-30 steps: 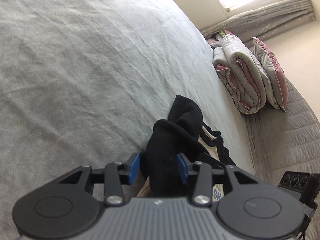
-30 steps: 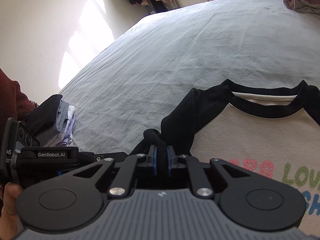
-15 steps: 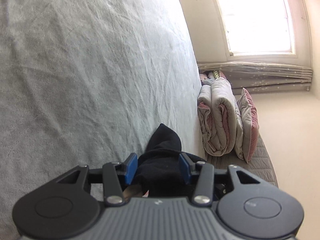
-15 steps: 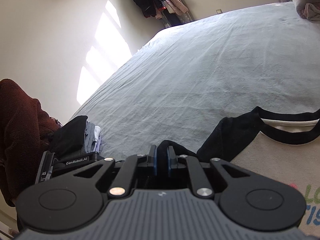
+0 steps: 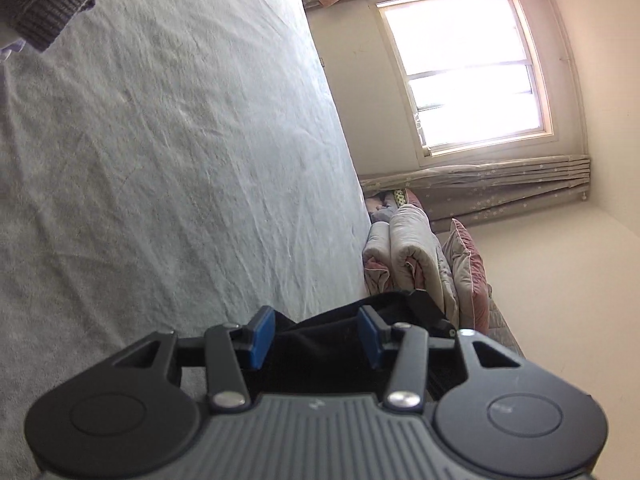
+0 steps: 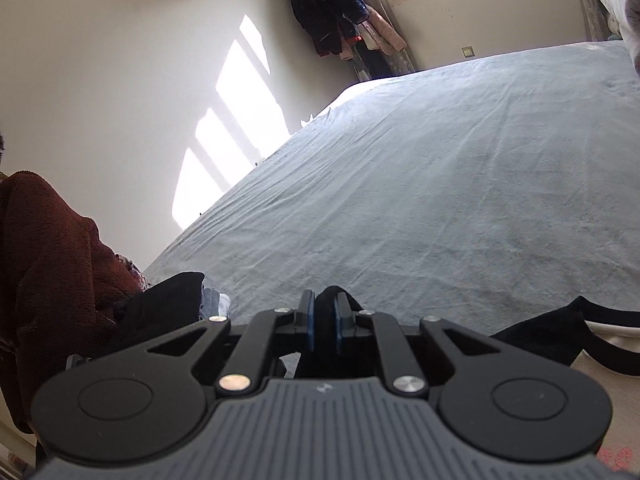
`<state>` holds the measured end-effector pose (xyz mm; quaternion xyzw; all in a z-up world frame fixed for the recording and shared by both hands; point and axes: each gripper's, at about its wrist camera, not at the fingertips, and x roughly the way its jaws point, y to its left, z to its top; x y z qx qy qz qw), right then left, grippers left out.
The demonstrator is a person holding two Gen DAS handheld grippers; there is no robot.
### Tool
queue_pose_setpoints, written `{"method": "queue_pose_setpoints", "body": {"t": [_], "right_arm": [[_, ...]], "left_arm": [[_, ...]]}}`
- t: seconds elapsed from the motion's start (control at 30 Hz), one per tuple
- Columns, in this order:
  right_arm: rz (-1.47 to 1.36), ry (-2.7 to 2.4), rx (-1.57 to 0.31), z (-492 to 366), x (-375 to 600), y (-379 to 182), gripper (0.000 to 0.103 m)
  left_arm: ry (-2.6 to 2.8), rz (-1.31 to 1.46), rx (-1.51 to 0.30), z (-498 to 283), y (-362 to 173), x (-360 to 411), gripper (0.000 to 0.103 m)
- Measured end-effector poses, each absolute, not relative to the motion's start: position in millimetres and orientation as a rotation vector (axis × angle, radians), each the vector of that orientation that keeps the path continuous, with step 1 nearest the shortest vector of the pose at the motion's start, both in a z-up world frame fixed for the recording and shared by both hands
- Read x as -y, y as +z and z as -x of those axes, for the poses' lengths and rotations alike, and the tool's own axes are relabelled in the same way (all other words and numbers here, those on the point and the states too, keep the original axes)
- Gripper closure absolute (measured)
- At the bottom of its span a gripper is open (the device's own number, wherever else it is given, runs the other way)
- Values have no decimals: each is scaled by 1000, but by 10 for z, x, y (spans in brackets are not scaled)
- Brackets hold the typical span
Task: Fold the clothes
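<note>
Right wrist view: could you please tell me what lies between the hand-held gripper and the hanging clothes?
Only bare bedsheet stretches from the right hand-held gripper to the hanging clothes; the right wrist view shows it.

Daylight blows out the window at 2 o'clock, throws bright patches on the wall at 10 o'clock, and fisheye bends every edge.
</note>
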<state>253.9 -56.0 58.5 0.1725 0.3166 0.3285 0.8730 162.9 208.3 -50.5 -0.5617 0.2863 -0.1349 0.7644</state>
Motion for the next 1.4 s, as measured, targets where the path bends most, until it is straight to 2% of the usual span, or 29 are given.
{"method": "queue_pose_setpoints", "body": {"t": [0.2,0.4,0.57,0.7,0.87,0.93,0.97,1.0,1.17,1.2,1.23,1.27,1.4], "right_arm": [[-366,782,-642,-2411,449,575,91],[-280,851,-737,-2044,414,220,91],[-201,864,-845,-1754,384,-185,90],[-189,840,-900,-1667,394,-429,89],[-214,815,-922,-1656,447,-525,89],[-228,802,-921,-1650,473,-532,88],[-236,795,-919,-1652,486,-524,87],[-243,789,-918,-1653,498,-516,86],[-277,765,-880,-1561,605,-362,80],[-283,762,-872,-1544,632,-328,76],[-289,759,-863,-1528,660,-295,66],[-295,754,-851,-1518,692,-254,60],[-287,750,-835,-1481,791,-80,60]], "left_arm": [[-276,1238,-619,-1623,-494,-2172,55],[-266,1189,-675,-1697,-469,-2155,51],[-262,1005,-795,-1801,-434,-1932,46],[-212,834,-861,-1891,-475,-1732,46],[-261,791,-880,-1961,-608,-1624,49],[-256,787,-878,-1974,-614,-1623,59],[-251,785,-879,-1975,-612,-1623,83],[-246,784,-880,-1975,-609,-1622,96],[-212,690,-771,-1872,-245,-1615,96],[-210,677,-736,-1849,-140,-1622,96],[-208,664,-700,-1826,-35,-1629,96],[-210,656,-670,-1805,55,-1646,96],[-229,629,-533,-1745,469,-1763,96]]}}
